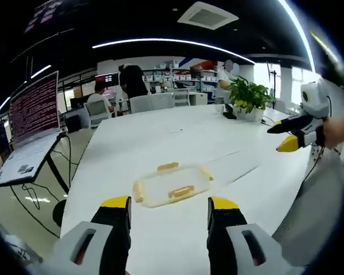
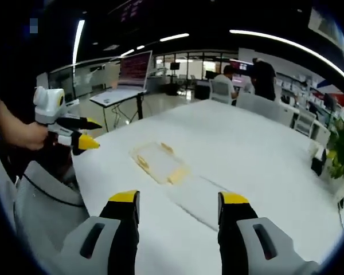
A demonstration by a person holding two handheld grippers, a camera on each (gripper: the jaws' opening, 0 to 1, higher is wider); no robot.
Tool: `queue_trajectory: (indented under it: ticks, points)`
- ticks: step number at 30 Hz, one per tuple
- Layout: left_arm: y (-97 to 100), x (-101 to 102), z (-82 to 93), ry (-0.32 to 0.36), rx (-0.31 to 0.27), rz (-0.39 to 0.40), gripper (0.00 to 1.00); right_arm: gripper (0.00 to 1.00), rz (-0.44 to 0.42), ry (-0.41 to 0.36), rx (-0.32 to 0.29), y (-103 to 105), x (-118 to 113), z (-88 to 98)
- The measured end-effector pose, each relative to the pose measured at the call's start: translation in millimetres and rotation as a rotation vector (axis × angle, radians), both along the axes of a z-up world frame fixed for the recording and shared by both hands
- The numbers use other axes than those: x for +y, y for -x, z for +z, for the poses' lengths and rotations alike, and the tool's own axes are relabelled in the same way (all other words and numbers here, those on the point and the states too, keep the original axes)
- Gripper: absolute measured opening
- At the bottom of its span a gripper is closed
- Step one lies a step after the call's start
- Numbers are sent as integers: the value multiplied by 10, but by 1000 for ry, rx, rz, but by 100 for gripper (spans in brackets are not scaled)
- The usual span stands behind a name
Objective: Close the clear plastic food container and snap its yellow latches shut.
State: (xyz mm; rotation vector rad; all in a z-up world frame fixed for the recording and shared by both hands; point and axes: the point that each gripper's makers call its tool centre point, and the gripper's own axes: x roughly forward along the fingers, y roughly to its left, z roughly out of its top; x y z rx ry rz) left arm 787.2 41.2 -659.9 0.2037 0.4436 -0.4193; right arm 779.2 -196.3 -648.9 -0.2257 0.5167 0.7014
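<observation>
Both the left gripper (image 1: 168, 209) and right gripper (image 2: 180, 204) hover spread above the container (image 1: 172, 184); its light body may skid under one-sided latch (image 1: 181, 192) pressure.

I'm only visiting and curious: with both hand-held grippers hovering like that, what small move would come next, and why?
Probably bring the left hand-held gripper forward and down toward the clear container. Its jaws are open with nothing between them, and the container lies on the white table just ahead of them. The right hand-held gripper is also open and apart from it. Whether the yellow latches are already snapped is unclear.
</observation>
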Motion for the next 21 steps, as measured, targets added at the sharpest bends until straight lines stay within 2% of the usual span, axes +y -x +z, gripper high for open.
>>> queue_trajectory:
  ticks: [5,8,15,18,20,21]
  points:
    - [-194,71,-13,-38,20,-60,48,53,48,19,-4,-237,114,-5]
    - [-297,70,-23,-79,27,-123,48,54,92,35,8,-343,188,-41]
    - [-475,-52,-80,-221,39,-356,48,56,237,93,52,-479,389,-177]
    - [-552,-99,-92,-228,47,-423,49,56,299,116,52,-526,487,-208]
    - [-575,-138,-151,-217,83,-483,48,56,356,134,61,-552,569,-235]
    - [-630,-123,-176,-236,80,-495,48,56,371,139,53,-582,602,-233]
